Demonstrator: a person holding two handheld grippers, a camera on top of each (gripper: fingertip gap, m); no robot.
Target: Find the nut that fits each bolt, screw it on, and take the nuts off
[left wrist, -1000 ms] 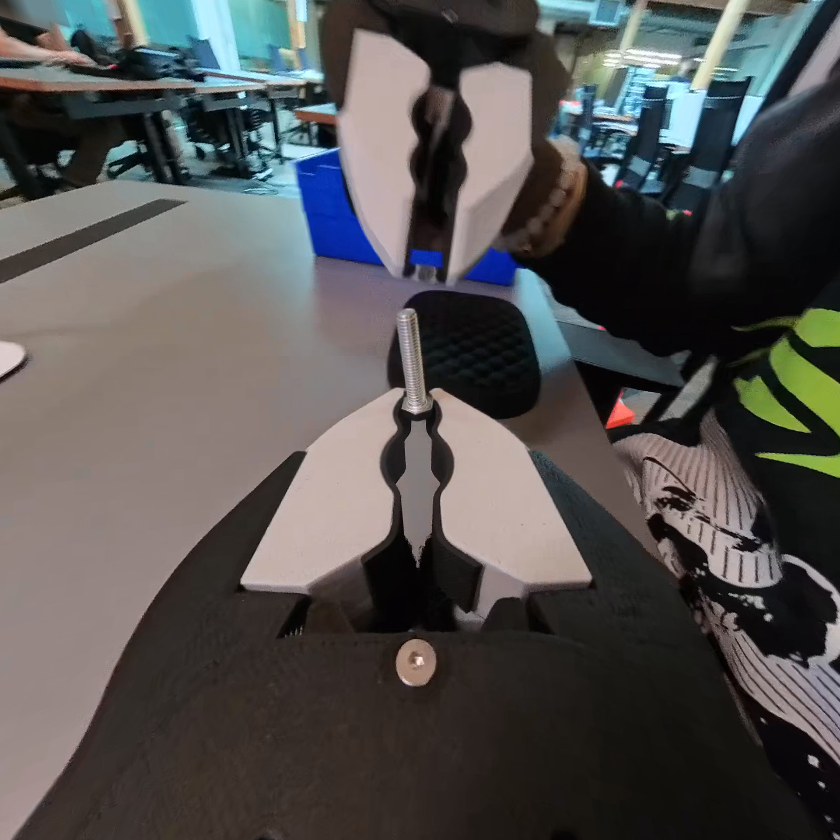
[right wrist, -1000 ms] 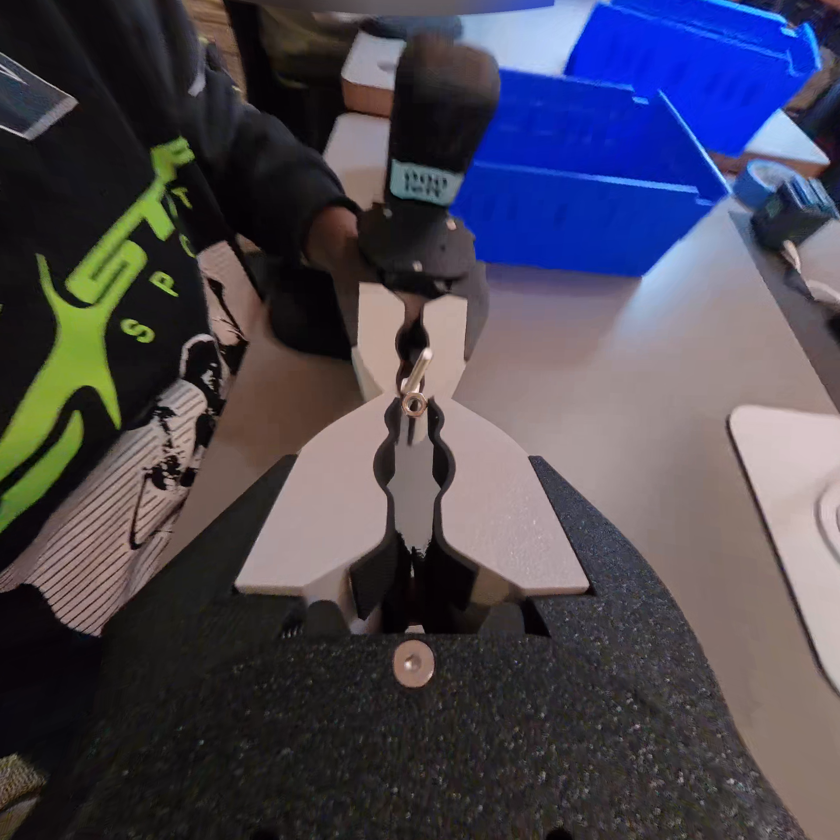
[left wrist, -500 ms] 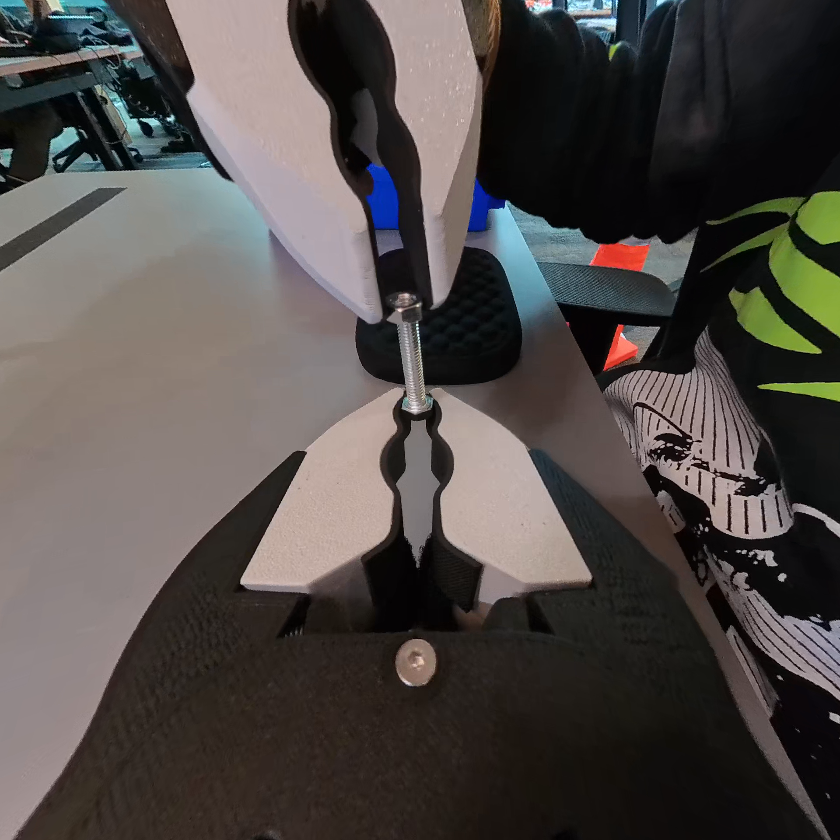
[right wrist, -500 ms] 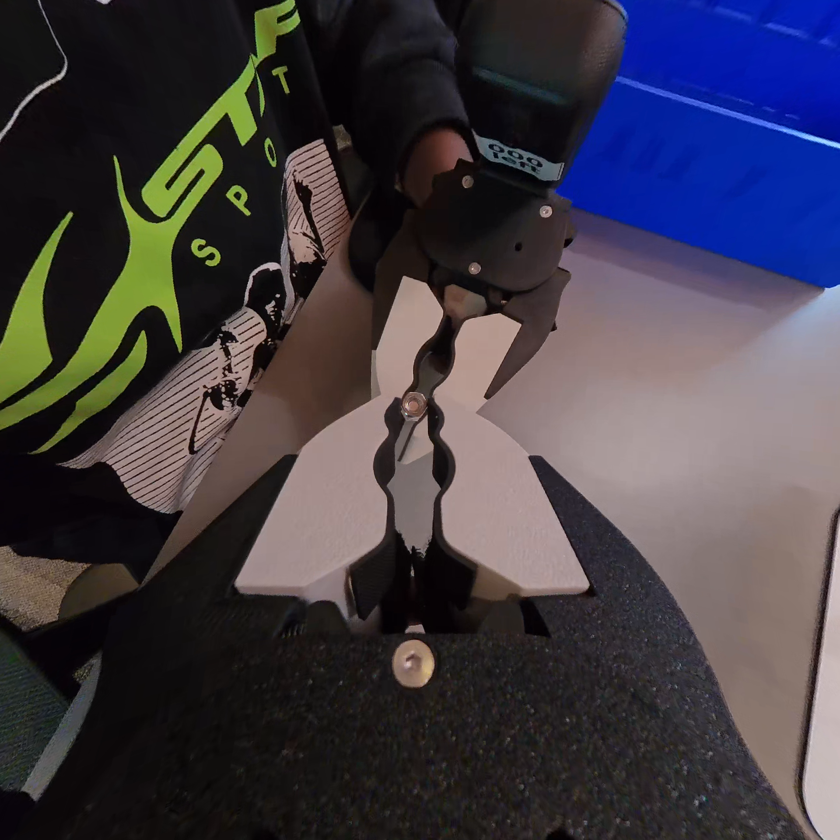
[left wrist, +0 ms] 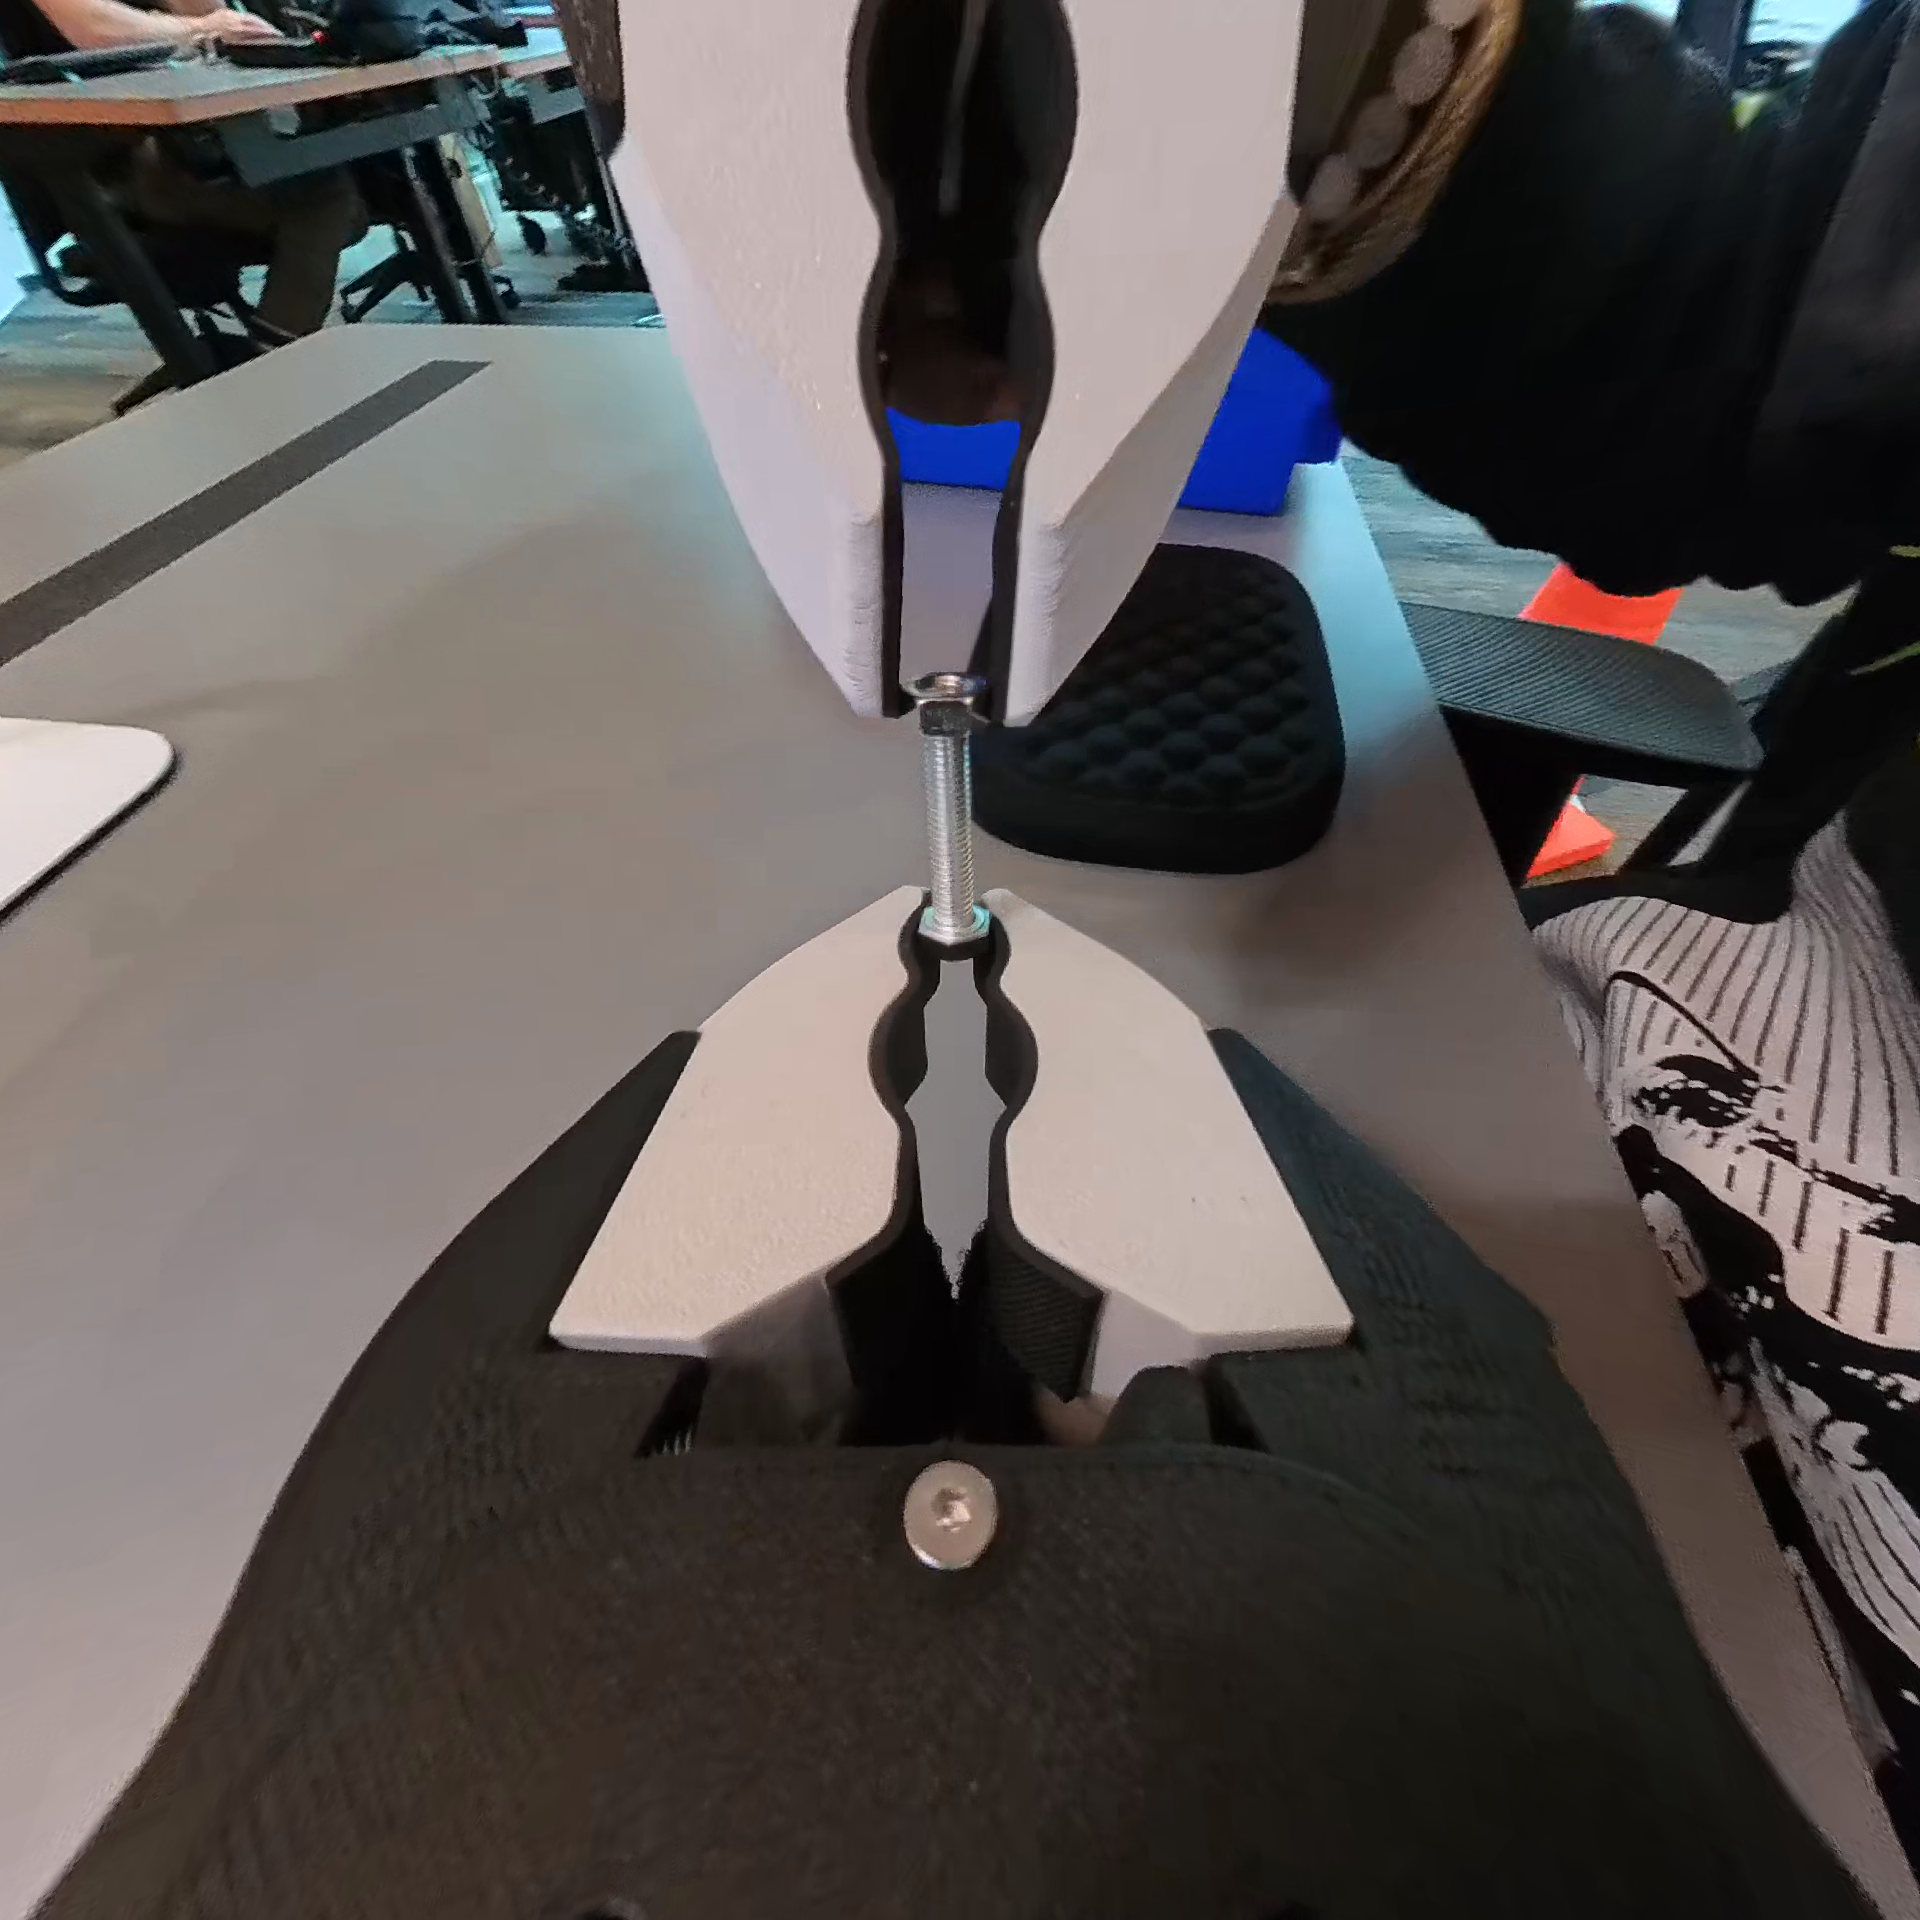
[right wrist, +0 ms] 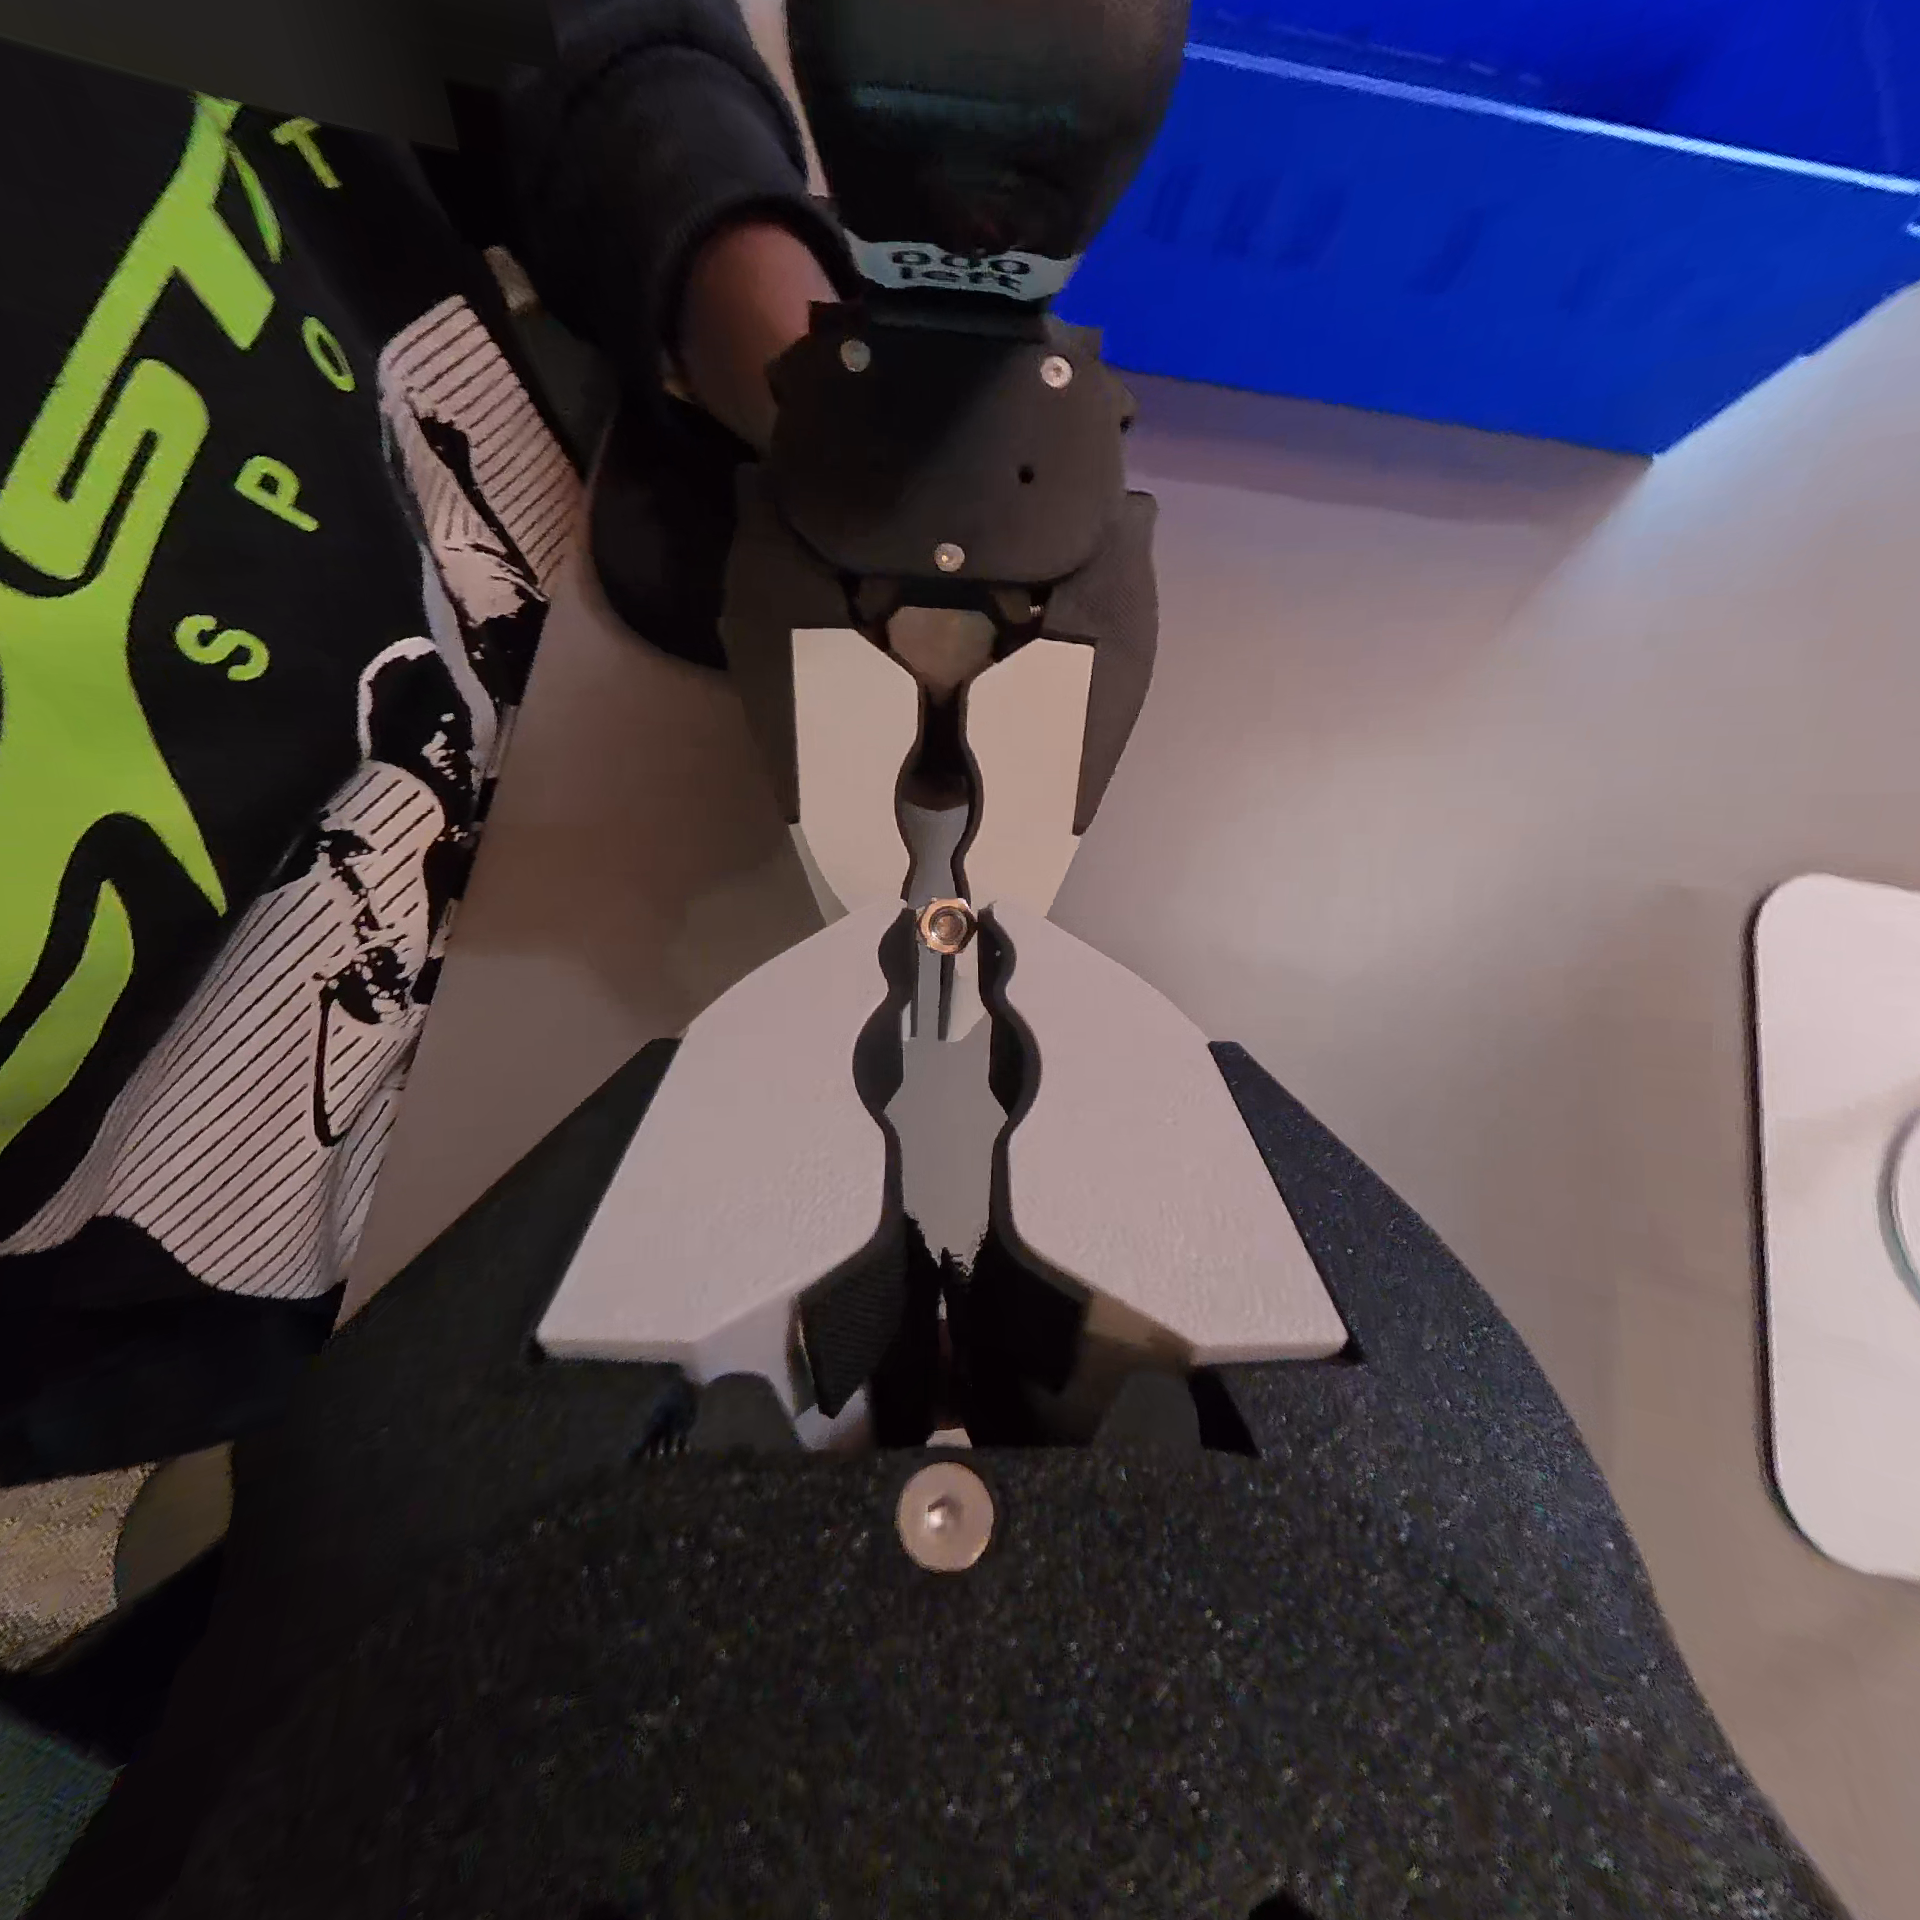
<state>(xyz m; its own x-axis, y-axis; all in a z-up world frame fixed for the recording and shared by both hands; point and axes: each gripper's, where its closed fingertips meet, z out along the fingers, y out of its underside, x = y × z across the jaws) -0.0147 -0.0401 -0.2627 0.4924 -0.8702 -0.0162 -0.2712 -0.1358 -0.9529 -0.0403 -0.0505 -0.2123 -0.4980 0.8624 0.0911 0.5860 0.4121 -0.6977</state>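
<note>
Overhead, right tongs (left wrist: 948,707) pinching nut (left wrist: 945,698), left tongs (left wrist: 951,914) clamping bolt (left wrist: 950,821)

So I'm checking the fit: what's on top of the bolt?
A nut sits at the bolt's tip, pinched by the right tongs. The left tongs grip the bolt's base. Whether the threads are engaged is hidden inside the nut.

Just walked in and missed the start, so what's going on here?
A person holds a gripper in each hand above a grey table. The left gripper is shut on the head end of a bolt, its thread pointing up. The right gripper is shut on a nut seated on the bolt's tip.
</note>
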